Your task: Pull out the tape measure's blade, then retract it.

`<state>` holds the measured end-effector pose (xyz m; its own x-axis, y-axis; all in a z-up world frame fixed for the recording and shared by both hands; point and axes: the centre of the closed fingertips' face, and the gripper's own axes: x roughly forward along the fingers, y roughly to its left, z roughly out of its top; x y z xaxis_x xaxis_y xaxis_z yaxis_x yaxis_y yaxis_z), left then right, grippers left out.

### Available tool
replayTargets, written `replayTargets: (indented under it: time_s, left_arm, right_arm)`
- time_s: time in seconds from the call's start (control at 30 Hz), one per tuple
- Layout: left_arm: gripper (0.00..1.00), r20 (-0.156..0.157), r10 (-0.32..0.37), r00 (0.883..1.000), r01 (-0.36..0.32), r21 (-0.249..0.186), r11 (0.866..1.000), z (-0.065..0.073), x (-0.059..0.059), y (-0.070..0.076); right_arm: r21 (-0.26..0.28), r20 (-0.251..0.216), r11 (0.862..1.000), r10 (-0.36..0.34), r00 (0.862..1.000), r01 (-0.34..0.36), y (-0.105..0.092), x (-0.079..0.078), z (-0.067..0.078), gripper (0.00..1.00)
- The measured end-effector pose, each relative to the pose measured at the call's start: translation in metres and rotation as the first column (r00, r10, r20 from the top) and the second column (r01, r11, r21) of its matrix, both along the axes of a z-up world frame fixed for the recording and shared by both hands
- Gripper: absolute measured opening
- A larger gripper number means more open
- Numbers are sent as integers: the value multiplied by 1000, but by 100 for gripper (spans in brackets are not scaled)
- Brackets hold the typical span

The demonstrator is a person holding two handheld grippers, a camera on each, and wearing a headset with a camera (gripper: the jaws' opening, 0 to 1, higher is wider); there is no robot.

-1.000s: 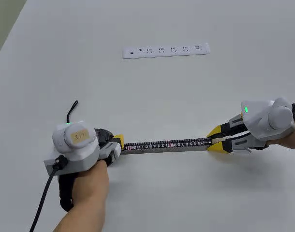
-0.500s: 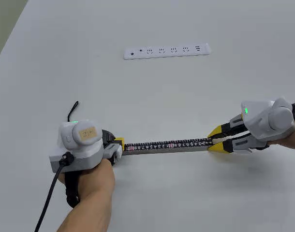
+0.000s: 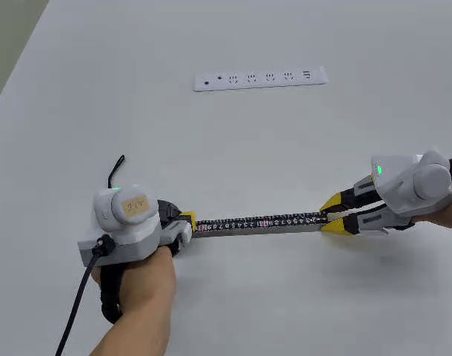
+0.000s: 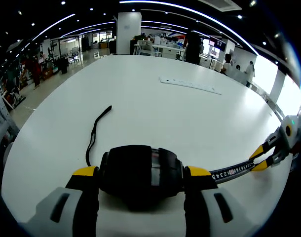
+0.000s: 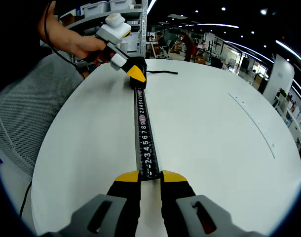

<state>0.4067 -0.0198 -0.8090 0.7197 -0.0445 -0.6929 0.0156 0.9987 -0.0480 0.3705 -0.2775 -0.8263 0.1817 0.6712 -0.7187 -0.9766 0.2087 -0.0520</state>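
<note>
Stretching straight across the white bench (image 3: 233, 148), the tape measure's blade (image 3: 259, 222) runs from its black case (image 4: 140, 173) to the right hand-held gripper (image 5: 150, 177). The head view hides most of the case behind the left hand-held gripper (image 3: 180, 225). The left gripper view shows it plainly, clamped between the two yellow-tipped jaws with both sides pressed on, and a black wrist strap (image 4: 94, 133) lying on the bench beyond. The right gripper view gives the printed numbers and shows its own jaws drawn nearly together, pinching the blade's free end. A white power strip (image 3: 260, 77) lies well apart on the far side, seen in the head view.
</note>
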Motion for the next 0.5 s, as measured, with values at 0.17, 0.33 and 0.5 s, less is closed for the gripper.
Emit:
replayTargets:
  time_s: [0.17, 0.33, 0.5]
  left_arm:
    - [64, 25, 14, 1000, -14, -25, 1000, 7, 2, 1]
    - [64, 16, 9, 1000, -9, -15, 1000, 7, 3, 0]
    - [63, 26, 6, 1000, -6, -2, 1000, 7, 3, 1]
  right_arm:
    - [3, 0, 1000, -6, 1000, 6, -1, -1, 0, 15]
    - [4, -2, 1000, -8, 1000, 8, -1, -1, 0, 15]
    - [6, -2, 1000, -11, 1000, 11, -2, -1, 0, 15]
